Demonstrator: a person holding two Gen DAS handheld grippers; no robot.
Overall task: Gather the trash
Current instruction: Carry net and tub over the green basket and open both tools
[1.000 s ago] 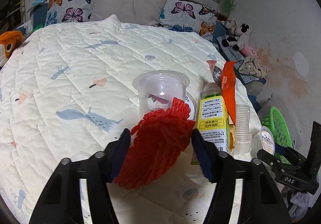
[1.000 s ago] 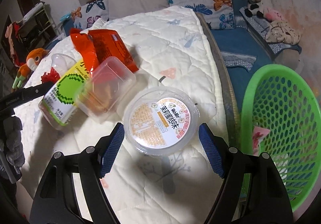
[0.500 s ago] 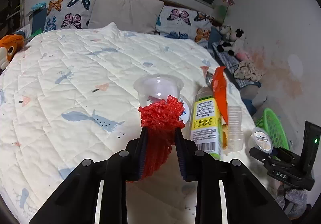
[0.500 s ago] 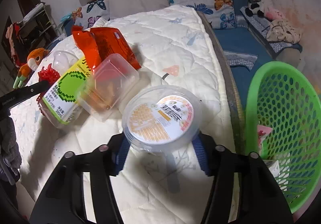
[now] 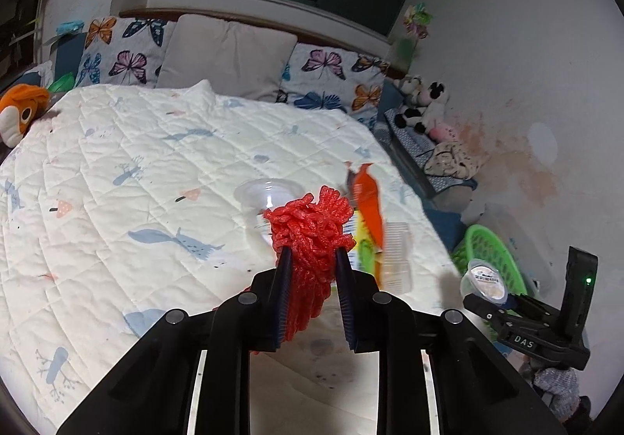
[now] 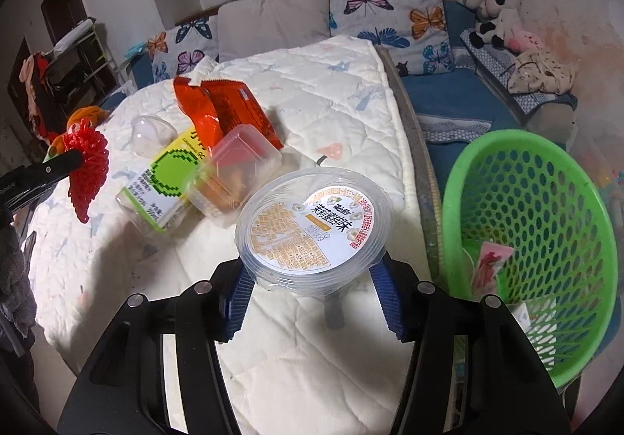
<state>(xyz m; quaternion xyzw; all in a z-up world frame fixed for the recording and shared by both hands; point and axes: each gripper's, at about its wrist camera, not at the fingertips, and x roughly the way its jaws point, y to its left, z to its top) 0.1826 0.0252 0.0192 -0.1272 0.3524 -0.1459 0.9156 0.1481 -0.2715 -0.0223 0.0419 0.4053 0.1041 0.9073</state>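
My left gripper [image 5: 311, 257] is shut on a red foam net [image 5: 310, 236], lifted above the quilt; the net also hangs from it at the left of the right wrist view [image 6: 87, 169]. My right gripper [image 6: 314, 281] is shut on a round clear plastic tub with a printed lid [image 6: 314, 226], held tilted above the bed's edge; the same tub [image 5: 485, 279] shows at the right of the left wrist view. Left on the quilt are a green-labelled bottle [image 6: 165, 181], a clear lidded box [image 6: 234, 177], an orange wrapper [image 6: 224, 113] and a clear cup [image 6: 150, 134].
A green mesh basket [image 6: 546, 177] stands on the floor right of the bed and holds some wrappers. The white quilt [image 5: 136, 162] covers the bed, with butterfly pillows [image 5: 121, 56] at the head. Plush toys [image 6: 493, 17] lie on a blue bench along the right wall.
The left jaws closed on the red net and lifted it off the quilt. The right jaws closed on the tub and raised it, tilted, toward the basket side.
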